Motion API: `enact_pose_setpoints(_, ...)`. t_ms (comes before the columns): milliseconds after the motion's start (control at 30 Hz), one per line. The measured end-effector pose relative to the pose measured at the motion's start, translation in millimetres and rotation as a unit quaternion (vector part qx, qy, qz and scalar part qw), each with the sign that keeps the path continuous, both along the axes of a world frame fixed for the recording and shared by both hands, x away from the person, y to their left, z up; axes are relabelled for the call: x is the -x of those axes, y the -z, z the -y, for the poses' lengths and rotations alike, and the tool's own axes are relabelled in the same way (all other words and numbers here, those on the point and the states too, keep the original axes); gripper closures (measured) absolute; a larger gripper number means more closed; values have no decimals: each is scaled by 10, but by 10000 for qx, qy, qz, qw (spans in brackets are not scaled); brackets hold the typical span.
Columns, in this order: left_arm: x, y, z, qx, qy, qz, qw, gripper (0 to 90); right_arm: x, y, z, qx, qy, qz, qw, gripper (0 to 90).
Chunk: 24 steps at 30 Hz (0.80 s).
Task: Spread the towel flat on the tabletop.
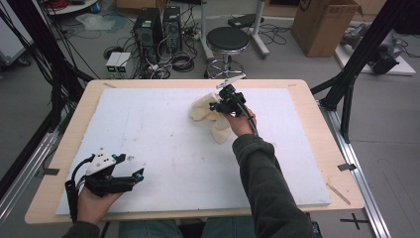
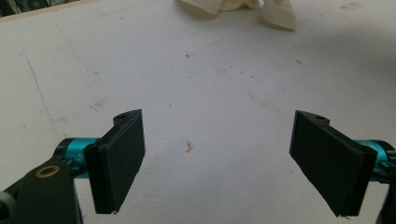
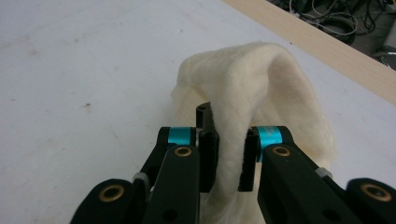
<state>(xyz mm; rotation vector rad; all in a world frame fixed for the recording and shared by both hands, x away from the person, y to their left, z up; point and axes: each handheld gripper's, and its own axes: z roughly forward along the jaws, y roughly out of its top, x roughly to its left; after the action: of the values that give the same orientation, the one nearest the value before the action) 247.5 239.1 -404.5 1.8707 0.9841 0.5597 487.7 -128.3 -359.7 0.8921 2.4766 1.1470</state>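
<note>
A cream cloth (image 1: 204,110) lies bunched on the white board (image 1: 163,148) toward the far middle. My right gripper (image 1: 216,105) is shut on a fold of this cloth (image 3: 261,93), which rises between its pads (image 3: 208,158) and humps over the jaws. The cloth's lower end (image 1: 221,130) hangs beside the hand. My left gripper (image 1: 138,171) rests low at the near left of the board, held by a hand. Its jaws stand wide open in the left gripper view, nothing between the pads (image 2: 119,158). The cloth (image 2: 238,9) lies far ahead of it.
The board sits on a wooden table (image 1: 64,148). Beyond the far edge stand a black stool (image 1: 227,42), computer towers (image 1: 148,29) with tangled cables, and a cardboard box (image 1: 324,22). Black frame legs (image 1: 354,64) rise at the right.
</note>
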Motion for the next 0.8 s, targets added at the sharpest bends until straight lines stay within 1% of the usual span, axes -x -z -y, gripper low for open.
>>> enact_pose_setpoints(33, 2, 0, 1, 7, -10, -1, 10000, 187, 55, -67, 18, -32, -47, -6, 10000, 835)
enact_pose_setpoints(67, 2, 1, 1, 12, -14, -1, 10000, 187, 55, -67, 18, -32, -47, -6, 10000, 835)
enact_pose_setpoints(100, 2, 2, 1, 17, -16, 2, 10000, 187, 80, -98, 31, -91, -76, 3, 9999, 835)
enact_pose_setpoints(133, 3, 1, 3, 21, -18, -1, 10000, 187, 112, -133, 40, -139, -87, -36, 9999, 835)
enact_pose_setpoints(167, 2, 1, 3, 1, -16, 9, 10000, 187, 143, -168, 48, -165, -140, -7, 9998, 835)
enact_pose_setpoints(200, 2, 1, 5, 2, -12, 14, 10000, 187, 211, -233, 58, -238, -195, 3, 9995, 835)
enact_pose_setpoints(233, 4, 0, 9, 0, -3, 15, 10000, 187, 211, -233, 58, -238, -195, 3, 9995, 835)
enact_pose_setpoints(267, 6, -1, 15, 11, -4, 18, 10000, 187, 299, -310, 65, -299, -313, 45, 9991, 835)
enact_pose_setpoints(300, 9, 0, 23, 17, -8, 25, 10000, 187, 343, -341, 63, -296, -358, 40, 9989, 835)
enact_pose_setpoints(333, 10, -2, 27, -2, 8, 29, 10000, 187, 343, -341, 63, -296, -358, 40, 9989, 835)
enact_pose_setpoints(367, 10, -2, 33, -5, 26, 43, 10000, 187, 383, -367, 56, -293, -424, 33, 9987, 835)
enact_pose_setpoints(400, 14, -1, 42, 16, 22, 38, 10000, 187, 474, -411, 39, -295, -486, -20, 9984, 835)
enact_pose_setpoints(433, 17, -3, 45, 0, 37, 45, 10000, 187, 474, -411, 39, -295, -486, -20, 9984, 835)
enact_pose_setpoints(467, 21, -4, 50, 3, 39, 49, 10000, 187, 571, -457, 16, -244, -594, -17, 9979, 835)
enact_pose_setpoints(500, 23, -6, 51, -3, 51, 57, 10000, 187, 571, -457, 16, -244, -594, -17, 9979, 835)
enact_pose_setpoints(533, 26, -7, 54, 7, 45, 68, 10000, 187, 671, -500, -3, -251, -697, 2, 9972, 835)
enact_pose_setpoints(567, 30, -9, 52, 7, 63, 62, 10000, 187, 719, -520, -14, -258, -757, 16, 9968, 835)
enact_pose_setpoints(600, 31, -11, 52, -15, 69, 67, 10000, 187, 719, -520, -14, -258, -757, 16, 9968, 835)
enact_pose_setpoints(667, 31, -12, 55, -6, 71, 75, 9999, 187, 819, -560, -30, -273, -838, -5, 9961, 835)
enact_pose_setpoints(700, 33, -12, 58, 9, 76, 71, 9999, 188, 902, -590, -50, -291, -936, -3, 9952, 835)
enact_pose_setpoints(733, 34, -12, 60, 18, 78, 77, 9999, 188, 902, -590, -50, -291, -936, -3, 9952, 835)
enact_pose_setpoints(800, 37, -14, 61, 13, 104, 93, 9999, 187, 989, -618, -77, -331, -1039, -43, 9940, 835)
